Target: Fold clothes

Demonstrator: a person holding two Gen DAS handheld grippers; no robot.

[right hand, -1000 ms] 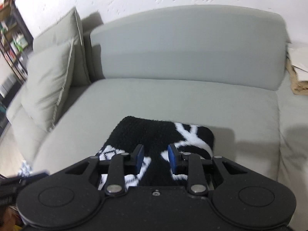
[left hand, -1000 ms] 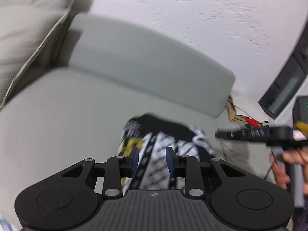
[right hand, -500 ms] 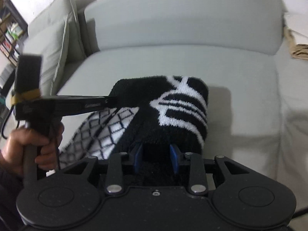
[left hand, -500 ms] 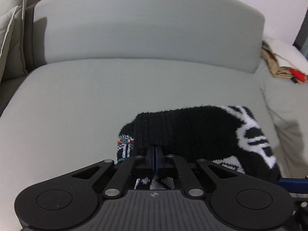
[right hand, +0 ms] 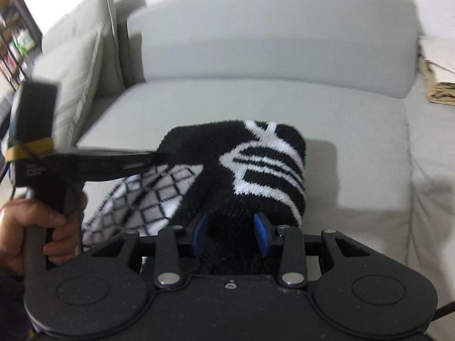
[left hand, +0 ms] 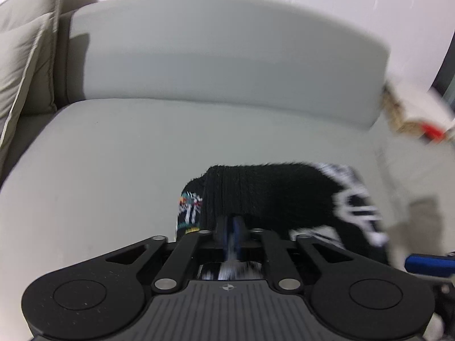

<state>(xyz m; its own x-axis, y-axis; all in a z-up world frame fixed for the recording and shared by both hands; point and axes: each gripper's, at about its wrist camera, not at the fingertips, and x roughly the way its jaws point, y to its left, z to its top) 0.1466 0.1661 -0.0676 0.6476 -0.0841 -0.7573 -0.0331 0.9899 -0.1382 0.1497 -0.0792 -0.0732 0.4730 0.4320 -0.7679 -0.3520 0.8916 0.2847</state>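
A black knit sweater [left hand: 273,190] with white patterns lies folded over on the grey sofa seat [left hand: 113,153]. My left gripper [left hand: 231,227] is shut on the sweater's near left edge. In the right wrist view the sweater [right hand: 256,159] sits bunched between the blue pads of my right gripper [right hand: 230,231], whose jaws stand apart around the thick fabric. The left gripper [right hand: 155,160] reaches in from the left there, touching the sweater's black top layer. A white diamond-patterned part [right hand: 148,196] shows beneath.
The sofa backrest [left hand: 227,65] runs across the back. Beige cushions [right hand: 76,65] lean at the left. A pile of beige and white items [left hand: 412,110] lies at the right end of the sofa. A shelf [right hand: 14,42] stands far left.
My left gripper went from open to shut on the sweater's edge. Both grippers have lifted the sweater and folded its black part over the patterned part; the view has shifted slightly since.
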